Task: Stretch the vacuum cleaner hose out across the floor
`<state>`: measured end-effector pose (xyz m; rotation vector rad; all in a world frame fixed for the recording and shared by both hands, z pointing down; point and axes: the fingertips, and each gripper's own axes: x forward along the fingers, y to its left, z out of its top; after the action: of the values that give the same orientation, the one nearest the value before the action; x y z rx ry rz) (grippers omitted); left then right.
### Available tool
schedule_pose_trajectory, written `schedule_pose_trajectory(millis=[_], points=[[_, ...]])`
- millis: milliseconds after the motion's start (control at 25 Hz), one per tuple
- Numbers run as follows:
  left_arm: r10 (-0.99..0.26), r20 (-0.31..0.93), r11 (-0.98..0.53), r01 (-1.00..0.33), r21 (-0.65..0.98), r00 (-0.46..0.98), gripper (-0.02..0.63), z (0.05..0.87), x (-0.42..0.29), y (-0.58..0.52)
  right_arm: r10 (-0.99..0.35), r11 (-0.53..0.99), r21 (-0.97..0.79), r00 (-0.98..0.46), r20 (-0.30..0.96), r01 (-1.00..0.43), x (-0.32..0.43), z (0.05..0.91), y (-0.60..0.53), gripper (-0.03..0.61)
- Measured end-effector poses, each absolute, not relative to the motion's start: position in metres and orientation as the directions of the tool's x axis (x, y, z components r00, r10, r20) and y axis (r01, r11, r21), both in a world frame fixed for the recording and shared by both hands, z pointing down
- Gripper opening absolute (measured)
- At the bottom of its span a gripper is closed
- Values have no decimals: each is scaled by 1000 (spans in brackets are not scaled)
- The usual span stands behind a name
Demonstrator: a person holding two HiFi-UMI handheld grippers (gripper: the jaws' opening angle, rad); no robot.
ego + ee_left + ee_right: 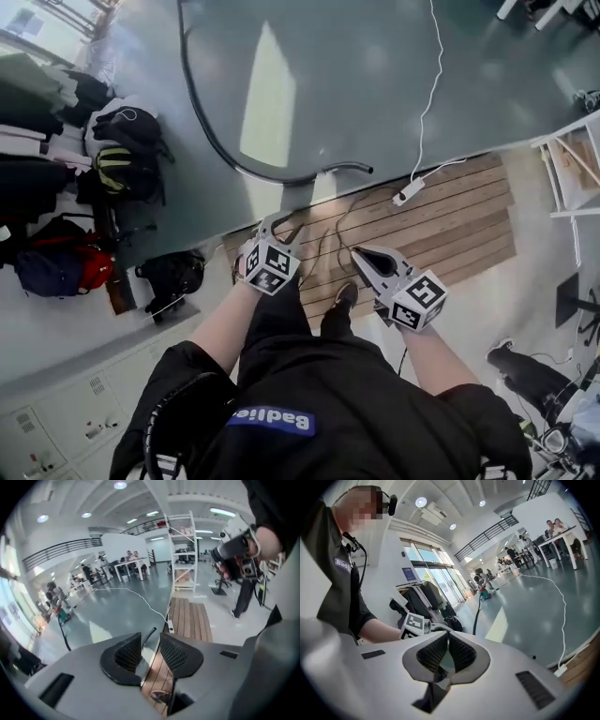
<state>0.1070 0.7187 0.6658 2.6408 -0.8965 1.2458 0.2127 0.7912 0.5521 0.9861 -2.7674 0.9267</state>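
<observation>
The hose lies on the grey floor in the upper left of the head view, curving down to its end beside the wooden decking at centre. Our left gripper has its fingers apart, holding nothing; our right gripper has them closed and empty. We judge the curve wants straightening: grip near the end and draw it out, clear of the white cable.

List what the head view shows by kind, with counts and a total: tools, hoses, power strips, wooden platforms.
Tools: 2 (left tool, right tool)
Hose: 1
Power strip: 1
Wooden platform: 1
Total: 5
</observation>
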Motion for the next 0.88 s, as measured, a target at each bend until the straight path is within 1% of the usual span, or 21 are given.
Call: schedule_pose_trajectory(millis=[80,160,320,480,720,880], points=[[-511,689,-770,-630,-100,514,133,635,90,735,-529,647,-517,-819,225,-560,198,530,797,6],[-553,650,-726,-684,-69,522,133,607,75,750,-498,681,-506,-841,210,-529,184,512,801,6],[-636,565,-646,-763,-17,526,133,553,50,774,-435,741,-475,-878,200,-475,164,486,808,6],[-699,464,-580,-811,76,544,129,508,28,797,-388,790,-438,-903,185,-429,144,458,816,6],[-787,323,-504,-850,152,525,61,450,15,833,-315,849,-391,-935,164,-355,124,430,833,6],[-784,268,-520,-828,209,560,14,429,20,848,-322,864,-353,-933,161,-359,117,415,836,6]])
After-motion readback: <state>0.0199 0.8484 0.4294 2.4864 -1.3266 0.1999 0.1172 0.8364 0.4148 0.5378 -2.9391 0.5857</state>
